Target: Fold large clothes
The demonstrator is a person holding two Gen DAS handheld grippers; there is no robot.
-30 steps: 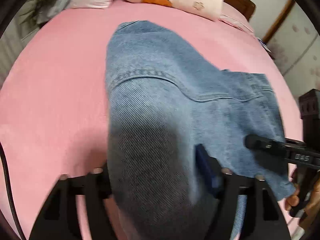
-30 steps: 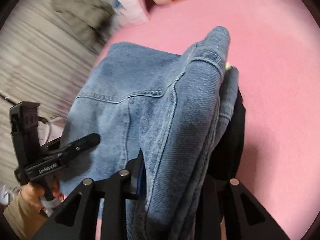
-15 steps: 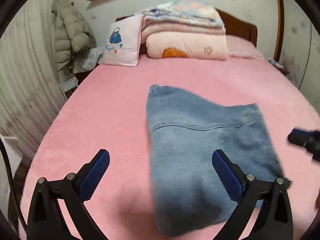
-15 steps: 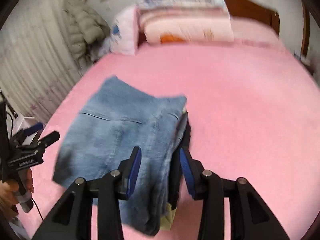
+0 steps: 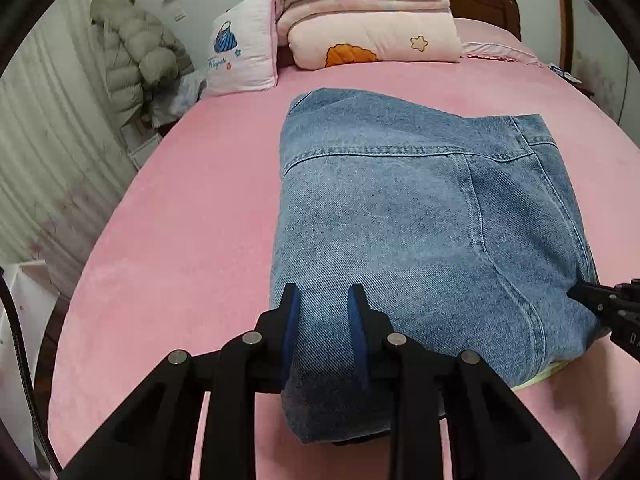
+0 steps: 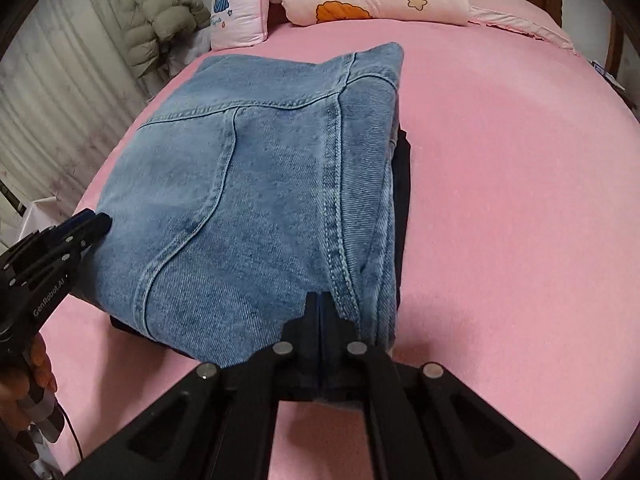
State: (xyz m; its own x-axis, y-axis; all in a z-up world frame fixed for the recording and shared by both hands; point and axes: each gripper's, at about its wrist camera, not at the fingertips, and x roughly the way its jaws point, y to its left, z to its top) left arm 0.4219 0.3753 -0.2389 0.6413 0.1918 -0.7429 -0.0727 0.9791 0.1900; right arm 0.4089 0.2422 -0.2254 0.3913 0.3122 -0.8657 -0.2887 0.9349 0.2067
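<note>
On the pink bed [image 5: 172, 248], folded blue denim garment [image 5: 400, 220] lying flat, dark cloth under its edge. At the near left corner, left gripper [image 5: 323, 312] just narrowed, pads clamped on a denim fold. At the near right corner, right gripper [image 6: 322, 312] just closed, jaws fully together over the hem.

Bare pink sheet [image 6: 520, 184] lies open left and right of the folded jeans [image 6: 256, 200]. Beyond them, pillow [image 5: 244, 56] and stacked quilts [image 5: 372, 24] block the headboard end
</note>
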